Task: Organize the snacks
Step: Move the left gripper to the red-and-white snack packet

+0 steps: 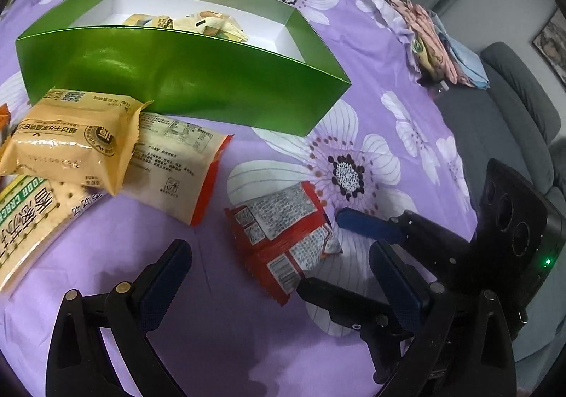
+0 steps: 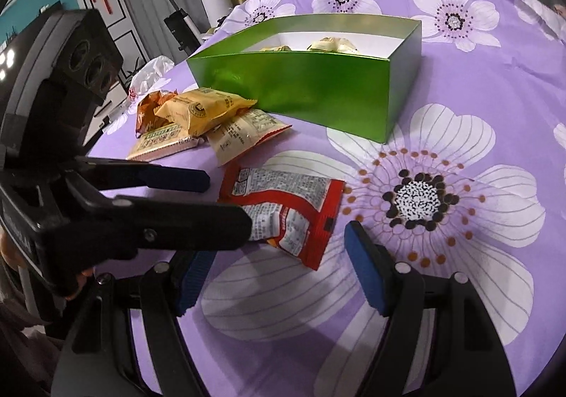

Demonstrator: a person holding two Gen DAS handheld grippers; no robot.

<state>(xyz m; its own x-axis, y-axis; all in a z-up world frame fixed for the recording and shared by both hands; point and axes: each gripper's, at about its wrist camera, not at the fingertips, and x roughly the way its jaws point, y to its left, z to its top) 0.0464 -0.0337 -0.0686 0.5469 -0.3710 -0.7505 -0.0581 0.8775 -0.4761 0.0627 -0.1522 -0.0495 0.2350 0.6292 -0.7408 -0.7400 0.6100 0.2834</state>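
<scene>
A green box [image 1: 184,79] [image 2: 304,93] stands on the purple flowered cloth with several snack packs inside. A red snack pack [image 1: 283,238] [image 2: 290,213] lies face down in front of it. My left gripper [image 1: 283,262] is open, low over the cloth, its fingers on either side of the red pack. My right gripper [image 2: 272,262] is open too, just short of the same pack; in the left wrist view it [image 1: 325,248] reaches in from the right. A yellow pack [image 1: 74,139] [image 2: 205,107] lies on a cream pack [image 1: 173,163] [image 2: 244,135] and a cracker pack [image 1: 32,220] [image 2: 162,139].
An orange pack [image 2: 150,110] lies behind the pile. Folded cloths [image 1: 435,43] sit at the table's far edge, with a grey sofa [image 1: 509,107] beyond. A white bag [image 2: 152,71] and a vacuum [image 2: 177,22] stand past the table's left side.
</scene>
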